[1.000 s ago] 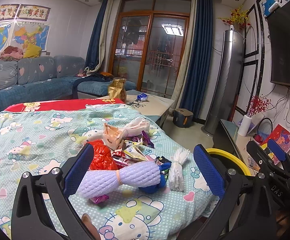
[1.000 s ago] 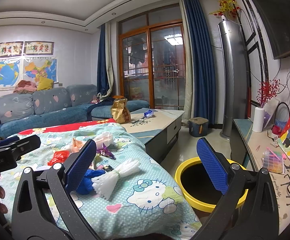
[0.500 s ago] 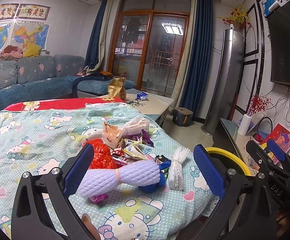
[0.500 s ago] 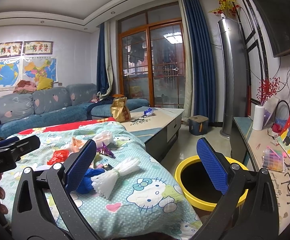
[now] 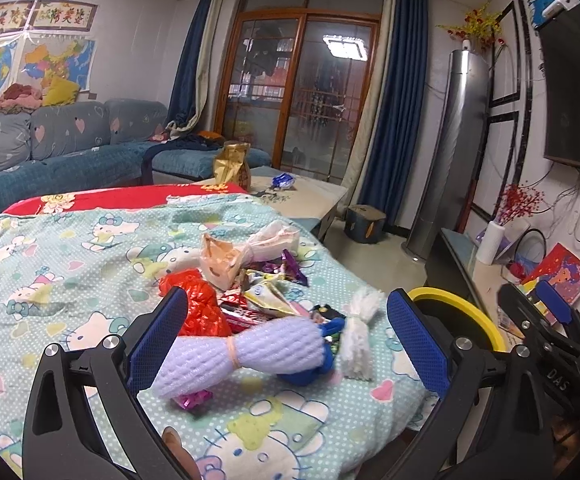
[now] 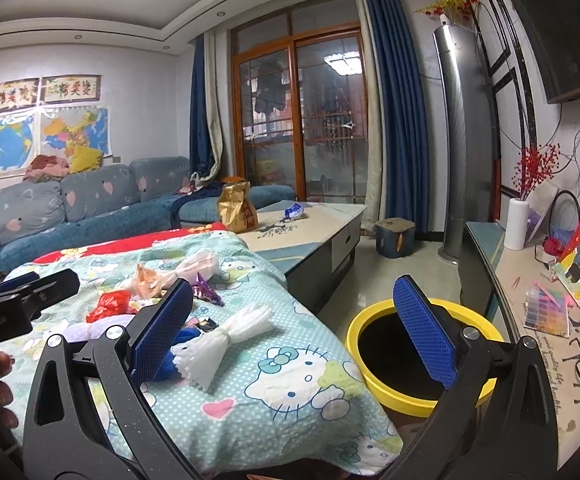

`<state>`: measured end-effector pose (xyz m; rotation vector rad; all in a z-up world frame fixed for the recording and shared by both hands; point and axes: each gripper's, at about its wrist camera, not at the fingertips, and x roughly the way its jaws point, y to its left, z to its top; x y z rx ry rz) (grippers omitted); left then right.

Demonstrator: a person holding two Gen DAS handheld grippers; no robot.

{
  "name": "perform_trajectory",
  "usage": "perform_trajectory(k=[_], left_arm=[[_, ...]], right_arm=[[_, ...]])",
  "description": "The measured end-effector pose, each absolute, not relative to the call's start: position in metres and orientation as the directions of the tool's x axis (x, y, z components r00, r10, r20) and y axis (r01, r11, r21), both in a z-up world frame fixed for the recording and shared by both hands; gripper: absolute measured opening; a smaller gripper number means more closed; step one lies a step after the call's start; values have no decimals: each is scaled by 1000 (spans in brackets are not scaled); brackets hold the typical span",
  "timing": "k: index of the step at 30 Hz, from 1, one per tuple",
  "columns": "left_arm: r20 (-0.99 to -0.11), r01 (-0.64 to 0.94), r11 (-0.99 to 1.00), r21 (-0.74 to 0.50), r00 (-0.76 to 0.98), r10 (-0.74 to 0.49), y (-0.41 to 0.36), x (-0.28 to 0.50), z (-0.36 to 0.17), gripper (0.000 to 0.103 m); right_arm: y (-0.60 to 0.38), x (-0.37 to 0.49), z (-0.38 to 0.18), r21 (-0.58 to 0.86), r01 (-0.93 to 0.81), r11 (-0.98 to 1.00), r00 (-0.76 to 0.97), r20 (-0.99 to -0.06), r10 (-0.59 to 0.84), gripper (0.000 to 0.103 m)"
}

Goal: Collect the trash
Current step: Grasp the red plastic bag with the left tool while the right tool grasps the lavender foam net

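A heap of trash lies on the Hello Kitty cloth (image 5: 69, 248): a purple foam net (image 5: 241, 354), a white foam net (image 5: 360, 334), a red bag (image 5: 197, 312), a blue item (image 5: 318, 364), wrappers (image 5: 273, 300) and a pale bag (image 5: 245, 252). My left gripper (image 5: 287, 340) is open and empty, the purple net between its pads. My right gripper (image 6: 294, 338) is open and empty, the white net (image 6: 225, 340) near its left pad. A yellow bin (image 6: 414, 352) stands on the floor to the right, also in the left wrist view (image 5: 456, 316).
A coffee table (image 6: 310, 228) with a gold bag (image 6: 235, 206) stands beyond the cloth. A blue sofa (image 5: 57, 160) is at the left. A TV bench (image 6: 530, 280) with a white vase (image 6: 516, 224) and pictures runs along the right wall.
Both grippers have barely moved; the views shift only slightly. Nothing was taken hold of.
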<state>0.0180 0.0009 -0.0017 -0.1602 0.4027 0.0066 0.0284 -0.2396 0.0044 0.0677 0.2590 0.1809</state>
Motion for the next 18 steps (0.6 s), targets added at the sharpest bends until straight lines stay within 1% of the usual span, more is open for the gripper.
perform_trajectory(k=[5, 14, 18], left_arm=[[-412, -85, 981, -175, 911, 6, 19, 35, -2, 97], [-439, -201, 959, -200, 894, 96, 66, 59, 2, 97], [-452, -232, 950, -211, 884, 116, 92, 65, 2, 97]], right_arm=[[-229, 35, 7, 83, -221, 972, 934, -269, 235, 93], [-183, 48, 7, 62, -383, 921, 859, -343, 380, 92], [-161, 51, 7, 65, -459, 886, 811, -375, 448, 93]])
